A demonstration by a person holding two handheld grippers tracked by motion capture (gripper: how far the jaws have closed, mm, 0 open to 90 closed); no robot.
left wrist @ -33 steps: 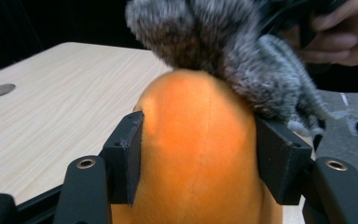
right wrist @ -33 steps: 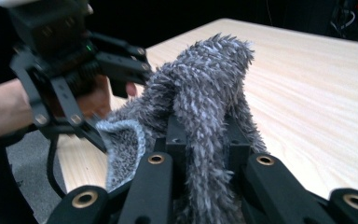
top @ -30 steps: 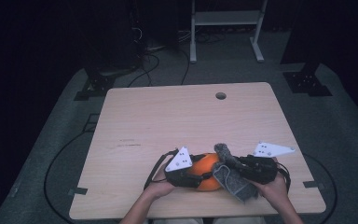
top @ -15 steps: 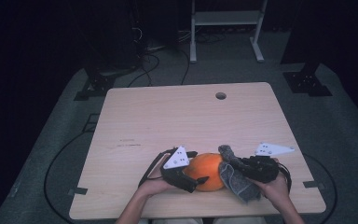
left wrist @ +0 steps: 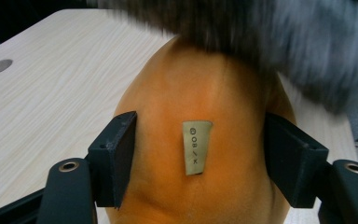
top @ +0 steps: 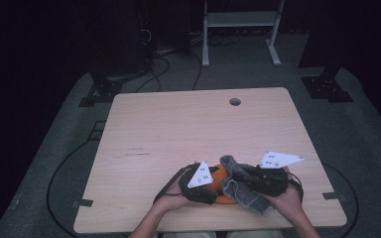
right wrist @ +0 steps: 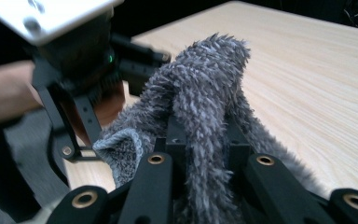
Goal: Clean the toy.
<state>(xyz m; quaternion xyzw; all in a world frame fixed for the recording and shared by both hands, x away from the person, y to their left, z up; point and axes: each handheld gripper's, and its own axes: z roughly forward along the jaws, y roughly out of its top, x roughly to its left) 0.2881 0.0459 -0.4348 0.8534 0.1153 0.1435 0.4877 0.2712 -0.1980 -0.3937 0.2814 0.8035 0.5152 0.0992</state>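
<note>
An orange rounded object (left wrist: pixel 200 140) with a small label (left wrist: pixel 196 147) sits between the jaws of my left gripper (left wrist: pixel 198 154), which is shut on it. The same orange object (top: pixel 220 174) lies near the table's front edge, with the left gripper (top: pixel 206 182) beside it. My right gripper (right wrist: pixel 200 135) is shut on a fuzzy grey cloth (right wrist: pixel 200 93) that drapes over its jaws. From above, the grey cloth (top: pixel 238 181) rests against the orange object, held by the right gripper (top: pixel 250 181). Blurred cloth (left wrist: pixel 270 42) covers the top of the orange object.
The light wooden table (top: pixel 178 129) has a round cable hole (top: pixel 235 101) near its far edge. A white metal frame (top: pixel 240 29) and black stands sit on the dark floor beyond. Cables trail on the floor at left.
The grey cloth has shifted over the orange object, its raised end moving toward the left gripper. Both hands stay close together at the front edge.
</note>
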